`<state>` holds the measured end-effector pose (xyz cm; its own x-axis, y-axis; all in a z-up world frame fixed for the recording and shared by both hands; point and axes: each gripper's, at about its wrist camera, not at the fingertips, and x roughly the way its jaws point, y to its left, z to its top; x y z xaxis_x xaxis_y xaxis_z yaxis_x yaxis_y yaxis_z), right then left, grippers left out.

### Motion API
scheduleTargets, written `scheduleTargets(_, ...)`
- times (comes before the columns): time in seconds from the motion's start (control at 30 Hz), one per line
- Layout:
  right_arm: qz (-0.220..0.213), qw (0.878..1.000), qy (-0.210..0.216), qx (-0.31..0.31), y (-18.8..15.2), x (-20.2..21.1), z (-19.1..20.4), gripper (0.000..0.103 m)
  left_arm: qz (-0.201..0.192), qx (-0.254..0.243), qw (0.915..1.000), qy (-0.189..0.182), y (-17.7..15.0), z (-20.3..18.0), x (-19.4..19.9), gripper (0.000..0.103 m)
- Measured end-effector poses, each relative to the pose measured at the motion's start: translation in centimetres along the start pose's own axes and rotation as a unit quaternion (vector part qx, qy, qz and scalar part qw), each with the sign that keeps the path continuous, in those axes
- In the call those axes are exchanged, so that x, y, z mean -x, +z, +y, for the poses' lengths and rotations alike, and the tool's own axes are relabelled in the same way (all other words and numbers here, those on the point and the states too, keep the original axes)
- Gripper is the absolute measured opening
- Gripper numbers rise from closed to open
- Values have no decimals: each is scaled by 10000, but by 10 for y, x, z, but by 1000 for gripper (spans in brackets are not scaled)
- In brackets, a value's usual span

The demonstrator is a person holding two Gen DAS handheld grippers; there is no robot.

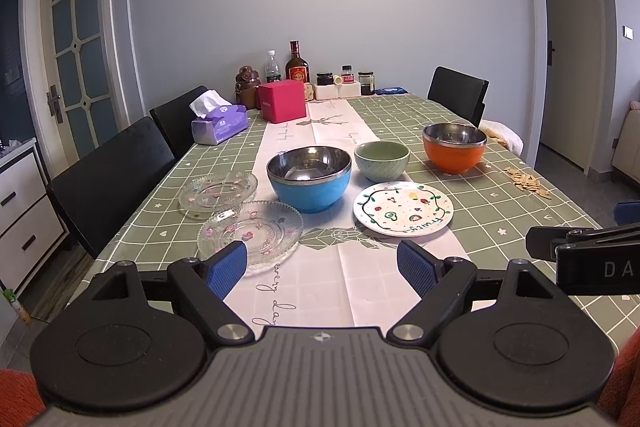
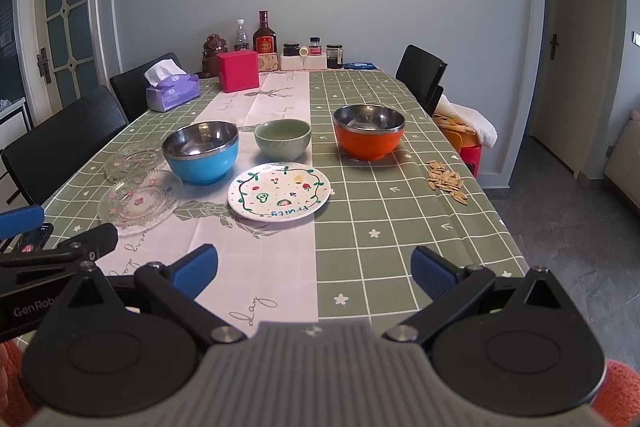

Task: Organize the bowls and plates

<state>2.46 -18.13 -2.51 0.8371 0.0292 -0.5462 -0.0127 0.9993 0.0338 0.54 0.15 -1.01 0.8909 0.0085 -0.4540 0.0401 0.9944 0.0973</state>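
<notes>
On the green checked table stand a blue steel-lined bowl [image 1: 309, 177] [image 2: 201, 151], a small green bowl [image 1: 381, 155] [image 2: 283, 139] and an orange steel-lined bowl [image 1: 454, 147] [image 2: 369, 131]. A white plate with painted fruit [image 1: 403, 208] [image 2: 279, 191] lies in front of them. Two clear glass plates [image 1: 250, 229] [image 1: 218, 190] [image 2: 139, 198] [image 2: 134, 159] lie at the left, the nearer one overlapping the farther. My left gripper [image 1: 322, 269] hovers open over the near table edge, empty. My right gripper [image 2: 316, 273] is open too, empty, to the right of the left one.
A purple tissue pack [image 1: 219, 123], a pink box [image 1: 282, 101], bottles and jars [image 1: 298, 65] stand at the far end. Seeds [image 2: 446, 181] are scattered near the right edge. Black chairs [image 1: 108, 179] [image 2: 422, 75] line both sides; a red stool with a towel [image 2: 466, 131] stands at the right.
</notes>
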Motion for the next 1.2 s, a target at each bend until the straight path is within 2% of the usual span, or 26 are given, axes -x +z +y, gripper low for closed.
scheduleTargets(1.2,102,9999,-67,-25,0,-5,1,100,82,33,10000,-9,0,1,0,99)
